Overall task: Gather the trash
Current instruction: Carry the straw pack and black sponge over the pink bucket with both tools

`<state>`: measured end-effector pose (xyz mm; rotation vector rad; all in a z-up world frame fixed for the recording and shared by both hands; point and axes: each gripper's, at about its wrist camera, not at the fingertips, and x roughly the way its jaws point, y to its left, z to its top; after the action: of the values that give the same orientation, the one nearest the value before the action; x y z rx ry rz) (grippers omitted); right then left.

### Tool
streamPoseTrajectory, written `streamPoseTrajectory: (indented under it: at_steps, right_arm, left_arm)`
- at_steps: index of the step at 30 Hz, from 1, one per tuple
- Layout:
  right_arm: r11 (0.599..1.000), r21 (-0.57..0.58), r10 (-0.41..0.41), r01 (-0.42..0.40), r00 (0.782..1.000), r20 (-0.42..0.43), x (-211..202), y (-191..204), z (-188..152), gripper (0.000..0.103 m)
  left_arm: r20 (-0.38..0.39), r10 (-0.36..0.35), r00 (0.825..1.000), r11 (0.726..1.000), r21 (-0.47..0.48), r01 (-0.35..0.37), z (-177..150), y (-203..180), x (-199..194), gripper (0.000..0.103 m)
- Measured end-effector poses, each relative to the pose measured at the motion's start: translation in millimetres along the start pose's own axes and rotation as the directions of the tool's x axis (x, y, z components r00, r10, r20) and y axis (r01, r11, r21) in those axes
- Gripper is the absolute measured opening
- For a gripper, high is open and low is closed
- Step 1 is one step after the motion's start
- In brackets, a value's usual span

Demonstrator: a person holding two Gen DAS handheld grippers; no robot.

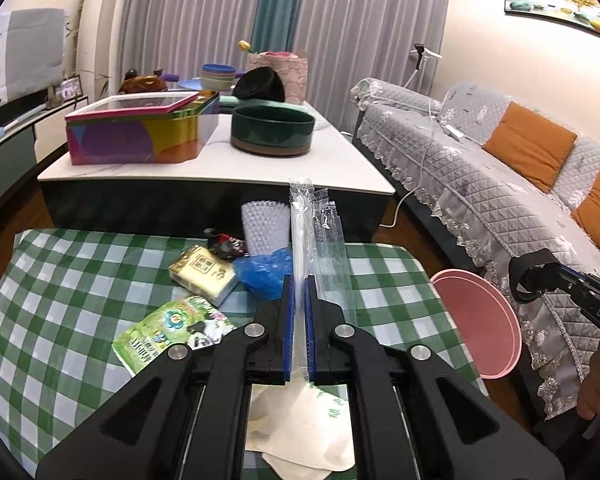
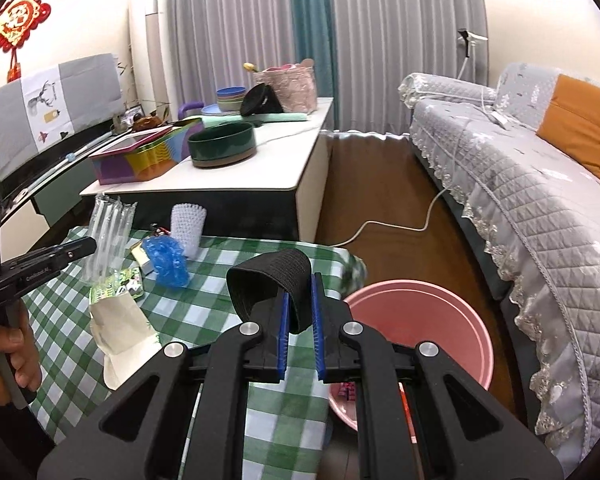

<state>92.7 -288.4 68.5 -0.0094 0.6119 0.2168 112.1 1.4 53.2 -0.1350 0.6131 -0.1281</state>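
You've got two grippers: the left gripper [image 1: 299, 300] and the right gripper [image 2: 300, 320]. One clear plastic wrapper bundle [image 1: 320, 240], one black strap loop [image 2: 272, 276]. On the one green checked cloth [image 1: 60, 300] you can count one blue crumpled bag [image 1: 264, 272], one yellow carton [image 1: 202, 274], one green printed packet [image 1: 172, 328], one white paper napkin [image 1: 300, 432], one white studded cup [image 1: 265, 226], one small black wrapper [image 1: 226, 242]. One pink bin [image 2: 420, 328]. Two orange cushions [image 1: 528, 146] on the one sofa [image 1: 480, 184].
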Motion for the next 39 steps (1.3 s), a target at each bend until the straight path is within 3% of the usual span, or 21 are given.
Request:
streamPoseTrajectory:
  at_steps: [22, 39]
  right_arm:
    - [0.989, 0.114, -0.100, 0.094, 0.994, 0.050, -35, -64, 2, 0.010]
    - [0.970, 0.188, -0.169, 0.154, 0.984, 0.063, -38, -100, 7, 0.010]
  left_arm:
    - [-0.007, -0.102, 0.995, 0.992, 0.067, 0.103, 5, -64, -8, 0.005]
    - [-0.037, -0.165, 0.986, 0.981, 0.098, 0.168, 9, -115, 18, 0.005]
